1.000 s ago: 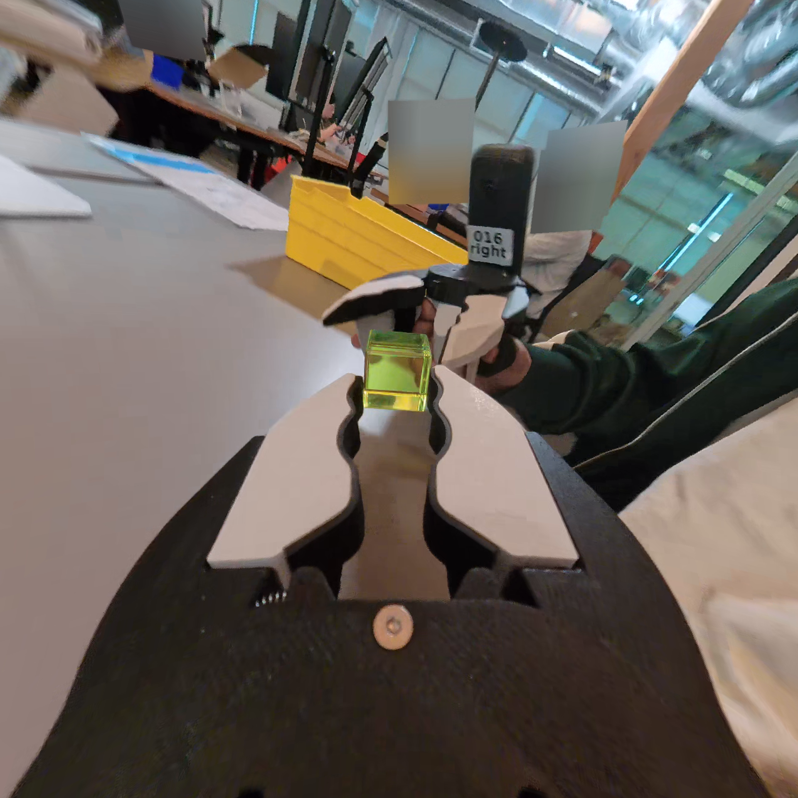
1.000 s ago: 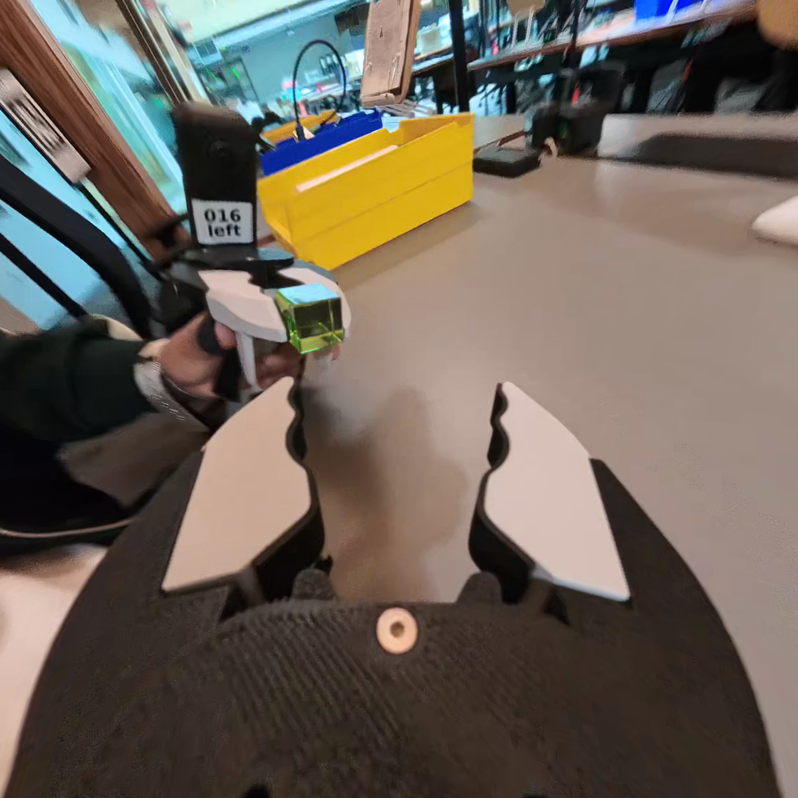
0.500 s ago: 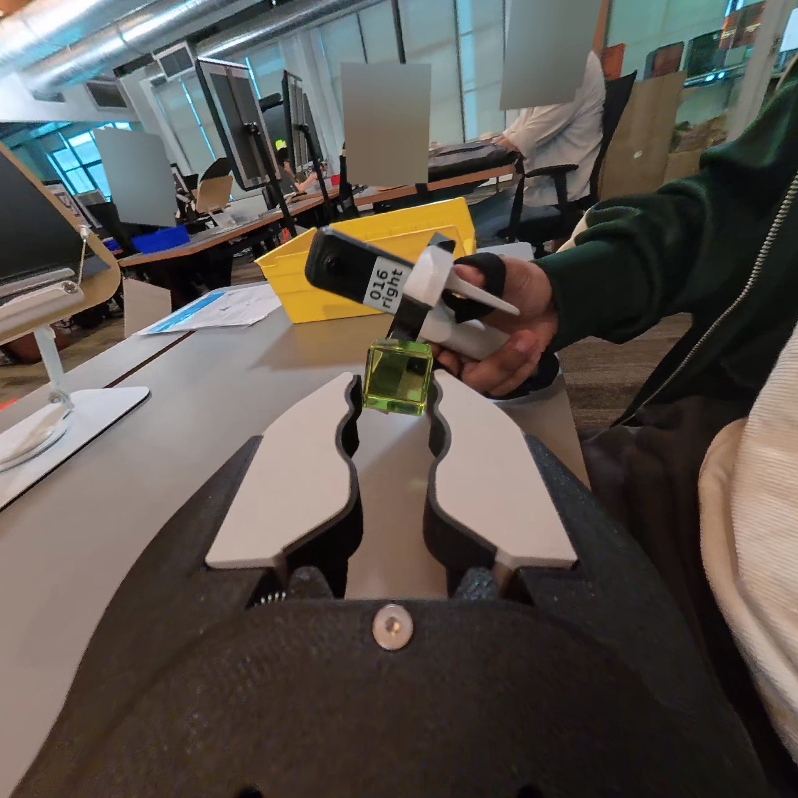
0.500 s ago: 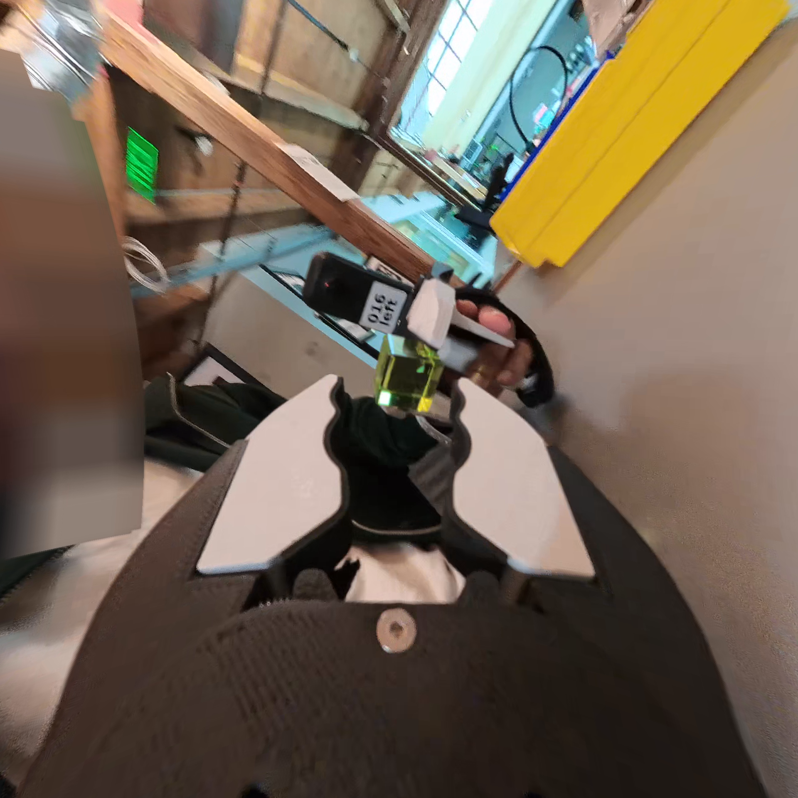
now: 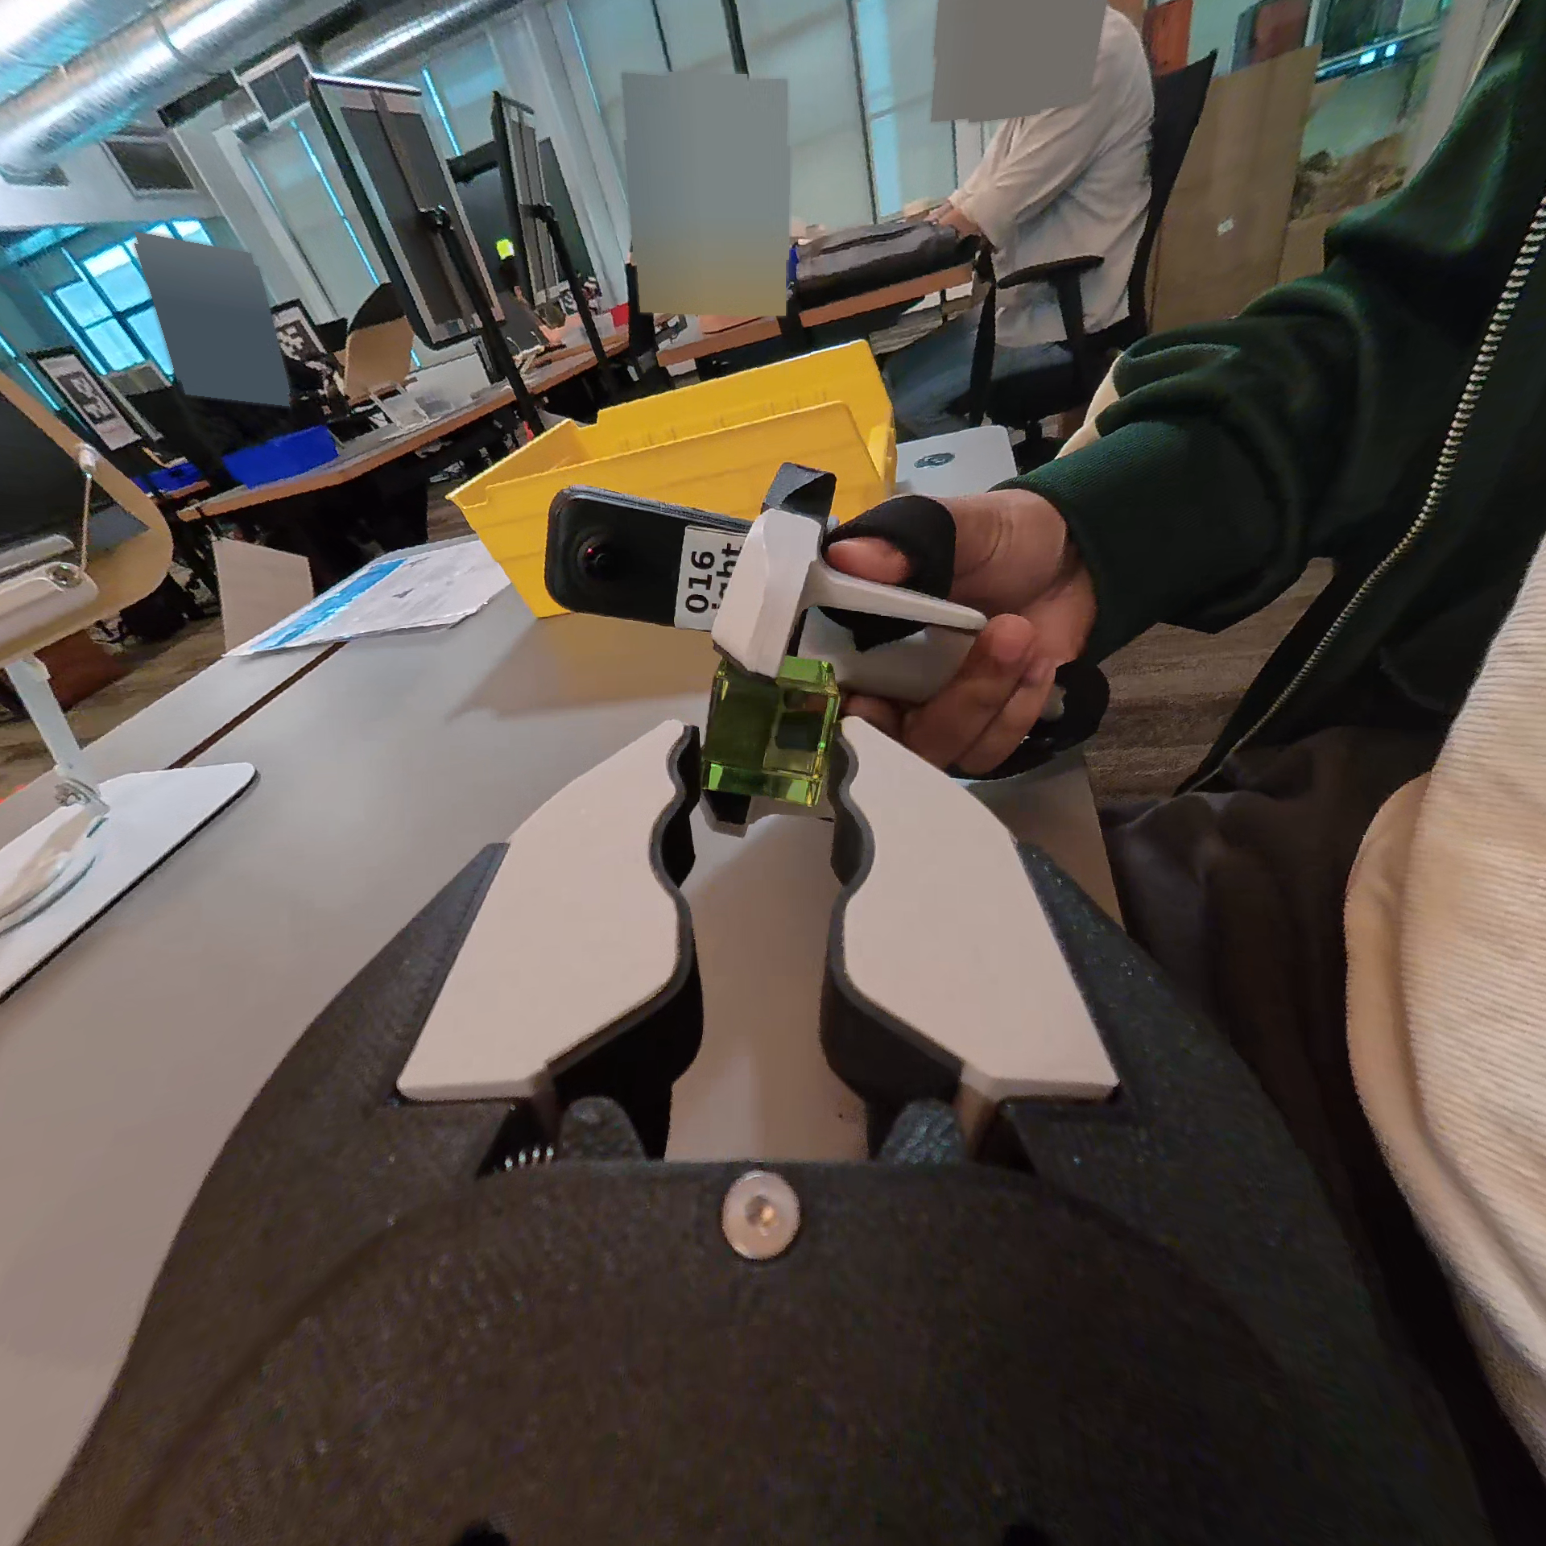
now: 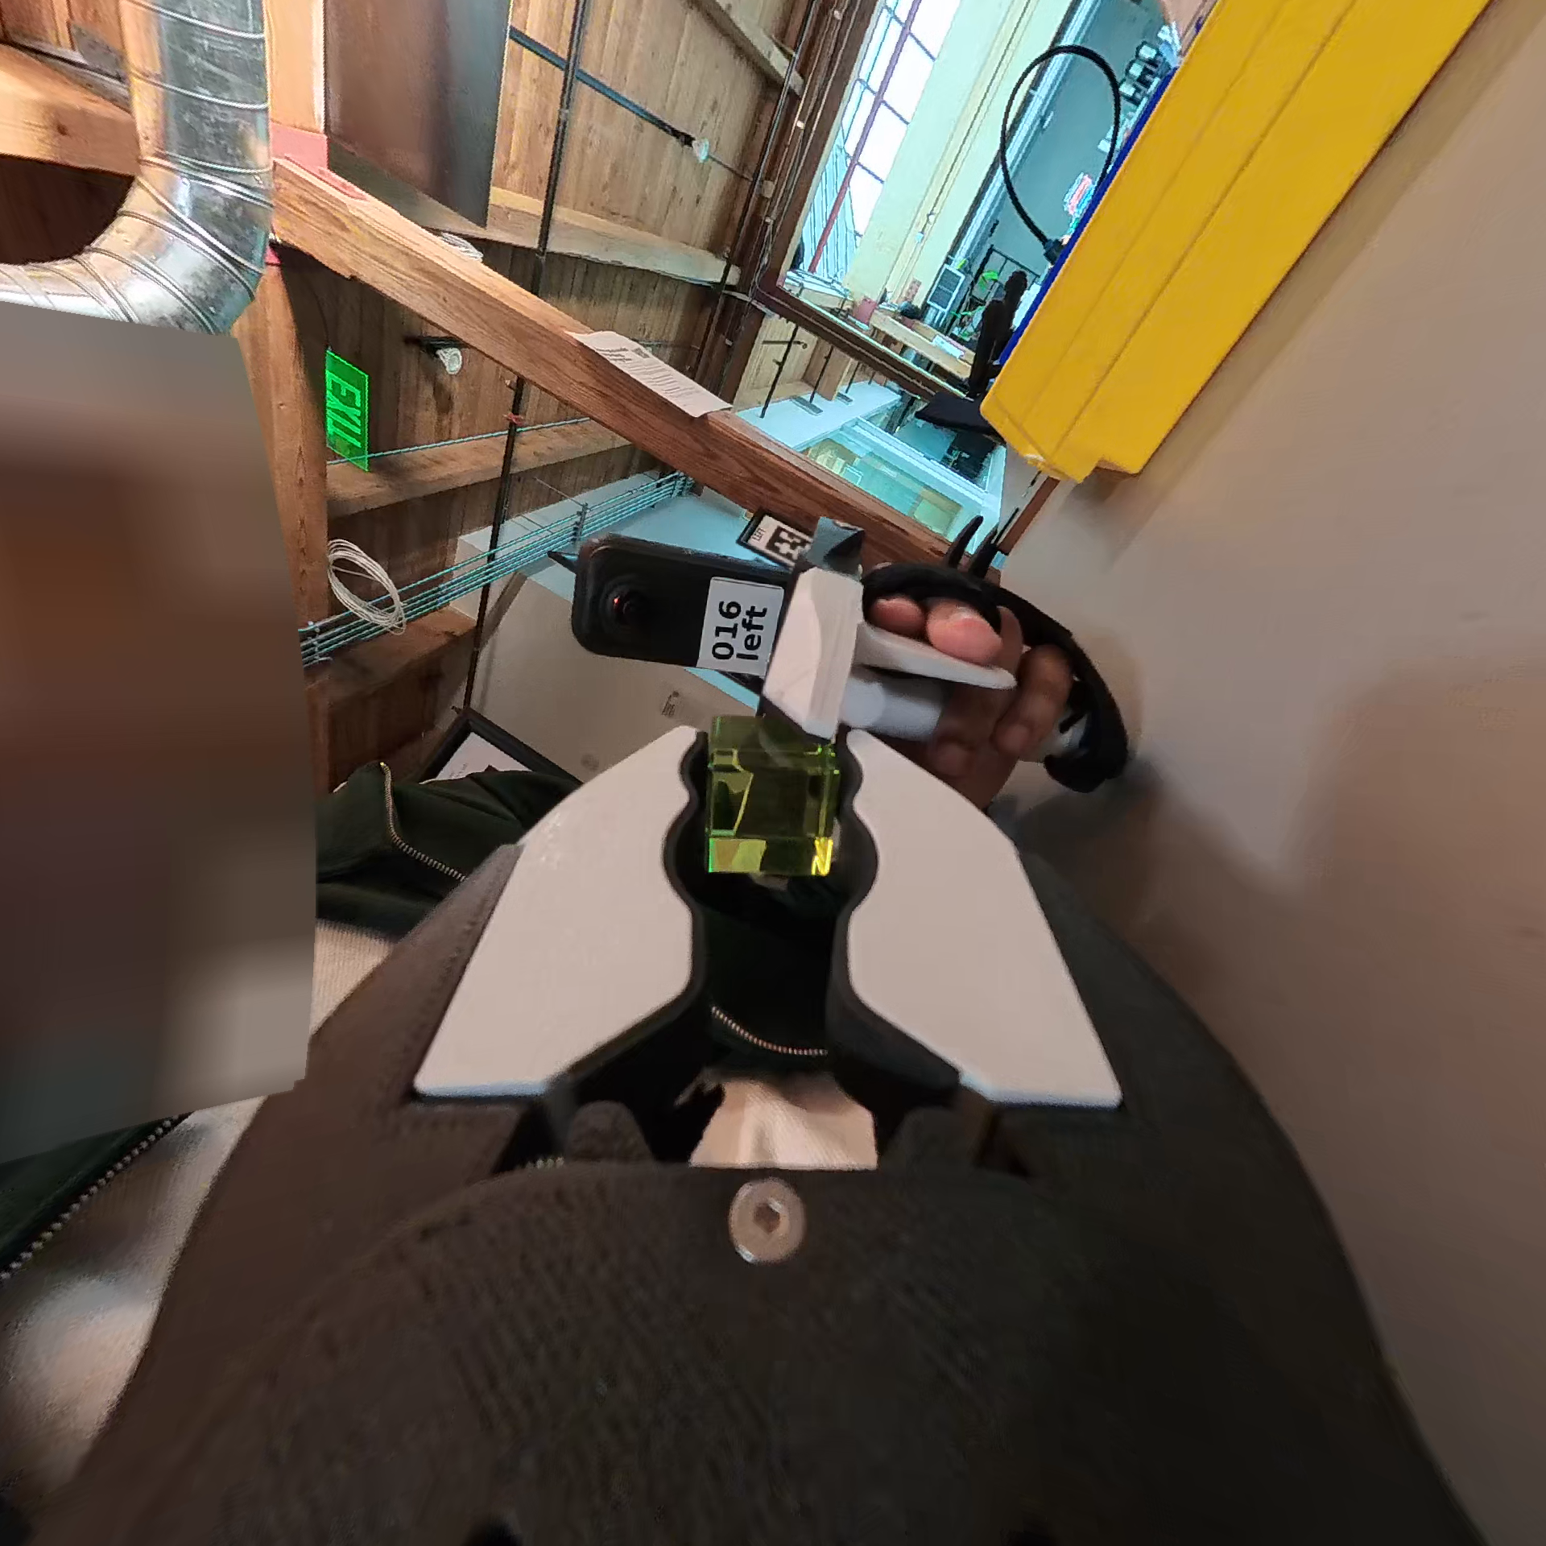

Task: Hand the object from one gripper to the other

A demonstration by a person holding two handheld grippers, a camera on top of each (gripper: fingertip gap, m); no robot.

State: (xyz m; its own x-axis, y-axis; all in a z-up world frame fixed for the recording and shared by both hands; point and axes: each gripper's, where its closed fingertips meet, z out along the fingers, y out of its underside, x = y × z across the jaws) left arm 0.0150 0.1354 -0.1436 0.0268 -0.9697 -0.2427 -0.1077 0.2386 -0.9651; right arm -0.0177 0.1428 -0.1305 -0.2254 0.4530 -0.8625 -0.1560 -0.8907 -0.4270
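Observation:
A clear yellow-green cube (image 5: 770, 736) is held in the air above the grey table (image 5: 251, 878). My left gripper (image 5: 765, 744) is shut on its two sides. My right gripper (image 6: 770, 757) comes from the opposite side, turned a quarter turn, and is shut on the cube (image 6: 774, 803) as well. In the left wrist view one white finger (image 5: 753, 611) of the right gripper lies over the cube's top and the other shows just under it. In the right wrist view one finger (image 6: 811, 661) of the left gripper shows above the cube.
A yellow bin (image 5: 694, 468) stands on the table behind the grippers and also shows in the right wrist view (image 6: 1213, 251). Papers (image 5: 376, 594) and a white monitor stand base (image 5: 109, 820) lie to the left. A green-sleeved arm (image 5: 1255, 468) is on the right. My left and right fingertips are right by each other.
My right gripper has turned, come up to the cube and closed from wide open onto it. My left gripper has kept its hold throughout.

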